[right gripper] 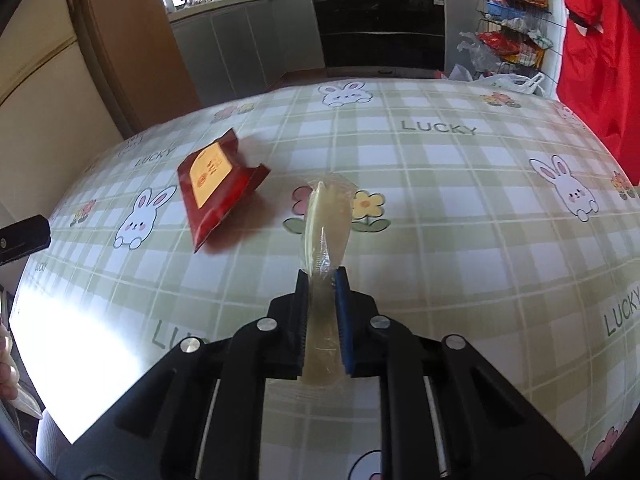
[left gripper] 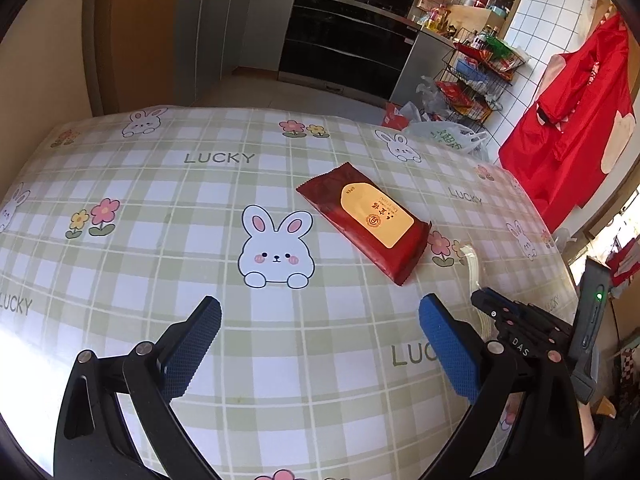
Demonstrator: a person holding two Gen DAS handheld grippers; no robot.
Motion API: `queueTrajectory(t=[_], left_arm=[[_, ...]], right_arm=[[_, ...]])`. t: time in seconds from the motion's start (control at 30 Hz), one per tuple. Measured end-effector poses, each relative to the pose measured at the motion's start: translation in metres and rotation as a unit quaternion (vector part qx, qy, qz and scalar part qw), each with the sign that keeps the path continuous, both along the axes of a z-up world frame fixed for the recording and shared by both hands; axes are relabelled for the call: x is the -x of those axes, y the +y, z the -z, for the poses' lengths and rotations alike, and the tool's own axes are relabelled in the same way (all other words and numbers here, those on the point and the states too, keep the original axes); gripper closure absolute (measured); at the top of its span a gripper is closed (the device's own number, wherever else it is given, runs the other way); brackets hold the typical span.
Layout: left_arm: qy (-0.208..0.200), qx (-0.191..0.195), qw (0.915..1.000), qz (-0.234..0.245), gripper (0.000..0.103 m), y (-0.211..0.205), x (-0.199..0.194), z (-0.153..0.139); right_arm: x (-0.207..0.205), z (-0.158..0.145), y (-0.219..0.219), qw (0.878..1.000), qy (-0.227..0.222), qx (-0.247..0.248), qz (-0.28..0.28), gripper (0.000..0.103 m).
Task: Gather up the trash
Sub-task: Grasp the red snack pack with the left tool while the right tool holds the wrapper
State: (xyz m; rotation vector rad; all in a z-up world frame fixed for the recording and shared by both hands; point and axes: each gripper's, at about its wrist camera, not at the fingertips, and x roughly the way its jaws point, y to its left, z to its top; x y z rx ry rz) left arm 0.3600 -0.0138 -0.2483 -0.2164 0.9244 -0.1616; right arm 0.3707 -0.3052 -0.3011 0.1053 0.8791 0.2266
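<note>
Clear plastic wrapper [right gripper: 326, 216] is pinched between the pads of my right gripper [right gripper: 323, 280], lifted off the tablecloth [right gripper: 460, 240]; so one piece is in hand (no bin in sight, though); my left gripper [left gripper: 320, 320] hangs spread and empty; one red packet [left gripper: 366, 222] lies flat at its one o'clock, untouched; two pieces counted, neither yet binned, I judge.
</note>
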Motion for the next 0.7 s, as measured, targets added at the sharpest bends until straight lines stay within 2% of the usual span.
queueTrajectory(t=[0.23, 0.43, 0.5, 0.6, 0.7], left_arm=[[0.058, 0.074, 0.9947, -0.041, 0.006, -0.037, -0.074, 0.015], [0.099, 0.034, 0.9870, -0.122, 0.006, -0.053, -0.126, 0.035], [0.097, 0.021, 0.9845, -0.145, 0.006, -0.055, -0.135, 0.036], [0.100, 0.005, 0.9850, -0.140, 0.006, -0.061, -0.147, 0.040], [0.112, -0.011, 0.9808, -0.160, 0.006, -0.062, -0.156, 0.052]], right_arm=[[0.002, 0.004, -0.015, 0.999, -0.007, -0.022, 0.027, 0.087], [0.004, 0.007, -0.024, 0.998, -0.003, -0.046, 0.040, 0.087], [0.004, 0.007, -0.023, 0.998, -0.005, -0.046, 0.039, 0.087], [0.006, 0.006, -0.022, 0.998, -0.009, -0.046, 0.035, 0.087], [0.006, 0.006, -0.022, 0.998, -0.009, -0.047, 0.036, 0.087]])
